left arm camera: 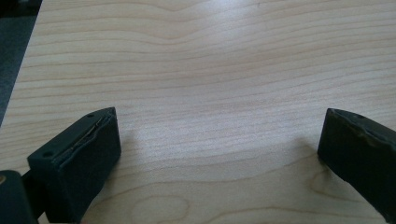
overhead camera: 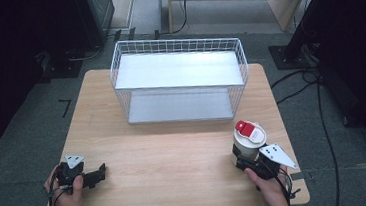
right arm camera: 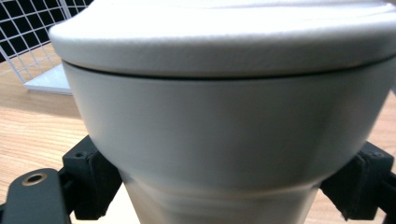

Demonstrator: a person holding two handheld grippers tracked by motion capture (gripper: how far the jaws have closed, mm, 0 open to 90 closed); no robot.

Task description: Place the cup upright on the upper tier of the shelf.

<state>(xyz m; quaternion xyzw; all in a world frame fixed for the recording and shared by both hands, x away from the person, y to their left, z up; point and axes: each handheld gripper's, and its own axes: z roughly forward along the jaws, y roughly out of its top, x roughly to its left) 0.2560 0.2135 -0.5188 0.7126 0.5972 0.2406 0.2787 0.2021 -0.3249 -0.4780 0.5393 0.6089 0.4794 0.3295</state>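
A light wooden table [overhead camera: 176,159] carries a white wire basket [overhead camera: 179,78] toward its far edge, a 2-tier rack with a pale shelf on top and another below, its open front facing the person. Near the table's right front corner stands a white cup [overhead camera: 247,145], upright, capped with a white lid that bears a red tab [overhead camera: 244,126] on its far side. The right gripper [overhead camera: 250,163], held in the person's right hand [overhead camera: 271,188], sits just behind the cup on the near side with its grey three-cornered plate [overhead camera: 277,155] pointing right. In the right gripper view the cup's body [right arm camera: 224,135] looms close, tapering down below the lid's rim [right arm camera: 219,42], and the 2 black jaws press against its lower part from either side (the contact looks firm on both), so this gripper is clamped on the cup. A corner of the wire basket [right arm camera: 32,32] shows at the upper left of that view, well apart from the cup. At the table's left front corner the left gripper [overhead camera: 99,173] lies low over the wood in the person's left hand [overhead camera: 69,198], pointing right toward the table's middle. The left gripper view [left arm camera: 219,140] shows its 2 jaws set wide apart with bare wood grain between them, gripping nothing.
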